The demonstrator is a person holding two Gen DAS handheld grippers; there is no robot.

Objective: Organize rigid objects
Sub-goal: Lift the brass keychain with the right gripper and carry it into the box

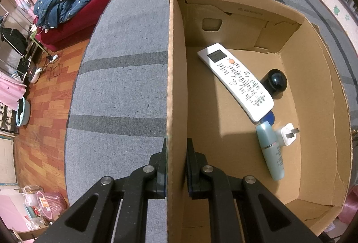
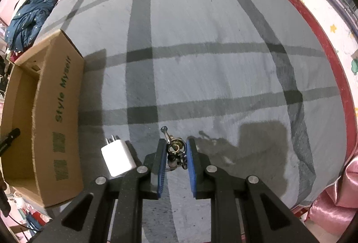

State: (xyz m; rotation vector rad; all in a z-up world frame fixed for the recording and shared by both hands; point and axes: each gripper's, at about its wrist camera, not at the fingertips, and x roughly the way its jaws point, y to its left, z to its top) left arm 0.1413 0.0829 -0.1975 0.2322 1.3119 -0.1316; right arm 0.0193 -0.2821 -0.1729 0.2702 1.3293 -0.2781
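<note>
- Clamping the near-left wall of the cardboard box [image 1: 173,86], my L gripper [image 1: 176,146] has one finger outside and one inside, pads pressed together on the cardboard.
- Box sits on a grey plaid bedspread [image 1: 125,77]; its open top faces the L cam.
- Inside the box, at 2 o'clock from the L gripper: a white remote [image 1: 235,79] lying diagonally, its lower end resting over a blue-capped item I can't identify.
- Black round-topped object [image 1: 276,83] touches the remote's right edge, at 3 o'clock from it.
- Pale teal bottle [image 1: 269,149] lies at 6 o'clock from the remote's lower end; a white plug adapter [image 1: 287,133] sits just beside the bottle's right side, prongs pointing right.
- My R gripper [image 2: 176,149] is closed on a bunch of keys [image 2: 175,149], blue pads squeezing the bunch from both sides; one key sticks out toward 11 o'clock.
- White charger [image 2: 117,159] is at 9 o'clock from the R gripper, close to the left finger, prongs pointing up-frame.
- Box shows at far left in the R cam, at 9–10 o'clock, with green "Style Myself" print on its outer wall.
</note>
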